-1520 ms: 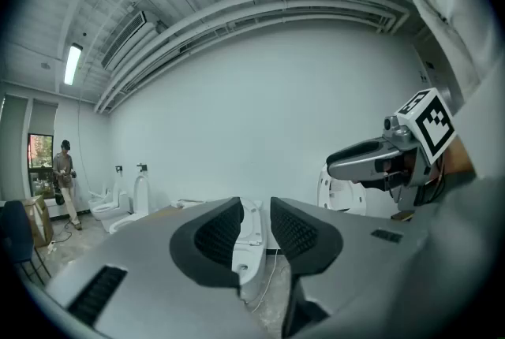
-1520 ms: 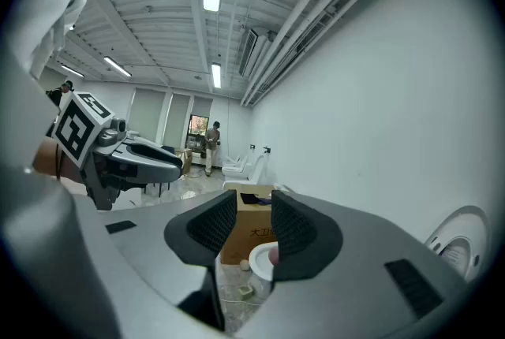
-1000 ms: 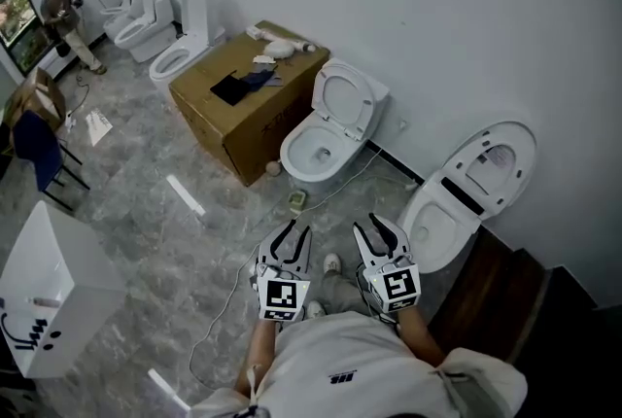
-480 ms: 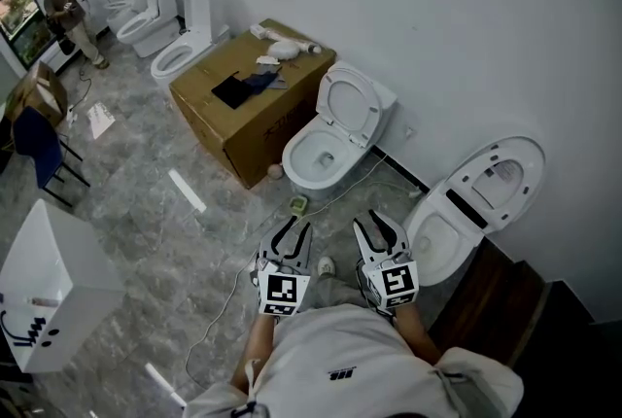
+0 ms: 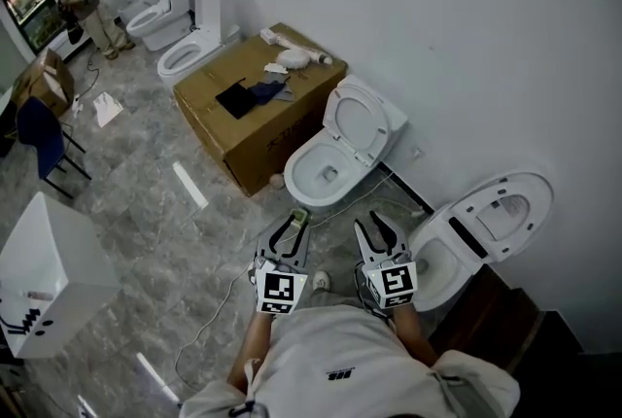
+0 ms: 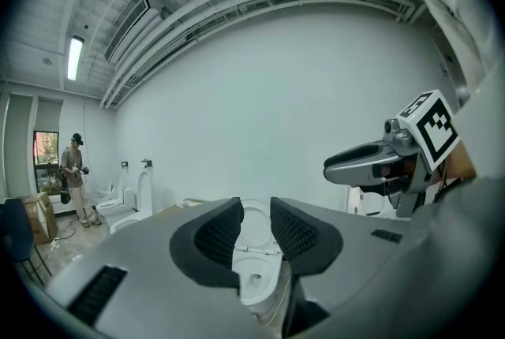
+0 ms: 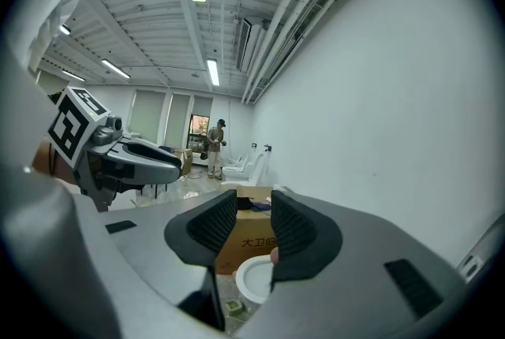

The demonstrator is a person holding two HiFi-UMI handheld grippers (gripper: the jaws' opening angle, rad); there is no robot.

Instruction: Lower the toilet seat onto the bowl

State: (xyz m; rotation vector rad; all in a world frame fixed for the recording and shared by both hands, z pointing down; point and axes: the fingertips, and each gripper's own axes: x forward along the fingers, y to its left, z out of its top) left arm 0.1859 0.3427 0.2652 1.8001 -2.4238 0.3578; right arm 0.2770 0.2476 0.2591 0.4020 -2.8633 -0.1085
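**A:** Grippers first: how do they stand?

**B:** Side by side, low in the head view, both pointing toward the wall. The grey left gripper [image 5: 294,224] has its dark ribbed jaws drawn together, with only a slit between them and nothing in it. The grey right gripper [image 5: 378,224] looks the same, closed and empty.

**A:** And the seat?

**B:** The white oval toilet seat [image 5: 356,121] stands raised, tilted back toward the wall, above the white ceramic bowl [image 5: 313,181]. It is ahead of both grippers and apart from them. A brown cardboard box [image 5: 255,120] sits just beside that toilet. A second white toilet [image 5: 486,222] with its lid up stands near the right gripper.
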